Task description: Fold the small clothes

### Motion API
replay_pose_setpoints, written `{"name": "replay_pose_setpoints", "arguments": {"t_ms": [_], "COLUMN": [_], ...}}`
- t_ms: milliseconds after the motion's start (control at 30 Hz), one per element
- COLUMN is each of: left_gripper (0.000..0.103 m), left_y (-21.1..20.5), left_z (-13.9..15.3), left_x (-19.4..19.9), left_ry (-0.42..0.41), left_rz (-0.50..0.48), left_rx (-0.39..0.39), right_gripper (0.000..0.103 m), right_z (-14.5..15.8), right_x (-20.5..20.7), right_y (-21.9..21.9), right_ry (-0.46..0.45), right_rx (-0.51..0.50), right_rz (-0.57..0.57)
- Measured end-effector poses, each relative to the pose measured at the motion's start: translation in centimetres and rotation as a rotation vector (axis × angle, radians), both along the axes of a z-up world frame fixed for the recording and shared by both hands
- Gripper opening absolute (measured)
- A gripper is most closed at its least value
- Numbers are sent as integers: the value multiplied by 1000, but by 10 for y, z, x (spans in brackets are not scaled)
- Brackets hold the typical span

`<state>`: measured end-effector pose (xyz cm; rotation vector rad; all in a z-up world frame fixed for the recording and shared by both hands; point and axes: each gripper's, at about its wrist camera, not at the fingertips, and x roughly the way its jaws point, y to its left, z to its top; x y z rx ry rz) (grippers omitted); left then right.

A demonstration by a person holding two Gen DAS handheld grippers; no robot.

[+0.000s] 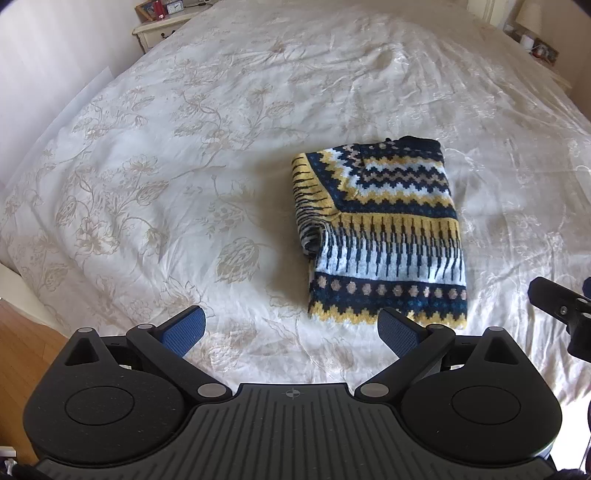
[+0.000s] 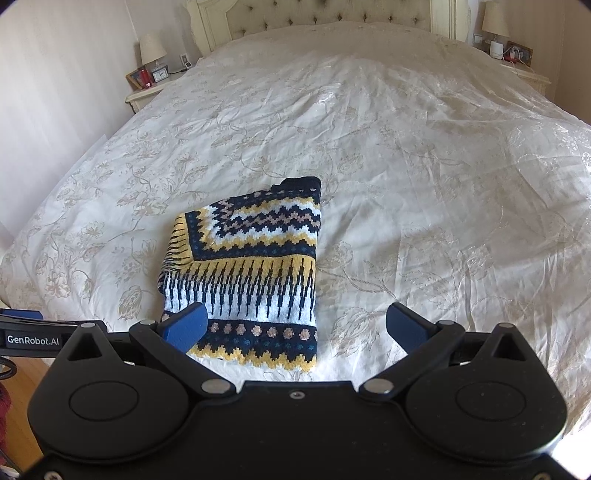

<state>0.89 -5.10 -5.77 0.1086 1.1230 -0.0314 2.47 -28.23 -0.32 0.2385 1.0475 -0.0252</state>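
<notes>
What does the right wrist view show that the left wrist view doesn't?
Only the right wrist view shows the tufted headboard, a lamp on each nightstand, and the left gripper's side bearing a logo.

Only the left wrist view shows the left gripper head-on, jaws open, and the right gripper's black edge.

Both show the folded patterned sweater lying on the floral bedspread, held by neither gripper. The right gripper is open too.
</notes>
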Motion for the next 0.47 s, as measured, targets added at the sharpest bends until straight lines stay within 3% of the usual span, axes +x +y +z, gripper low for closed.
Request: {"name": "replay_pose_setpoints", "arguments": {"t_ms": [467], "left_gripper": [101], "left_y": [3], "left_z": [-17], "left_x": [25], "left_ry": [51], "left_rz": [-10], "left_rx": [-16], "right_gripper": [102], "right_z": [-18], "right_x": [21], "right_y": [0], "right_ry": [59], "right_rx": [-8], "right_rz": [-24]}}
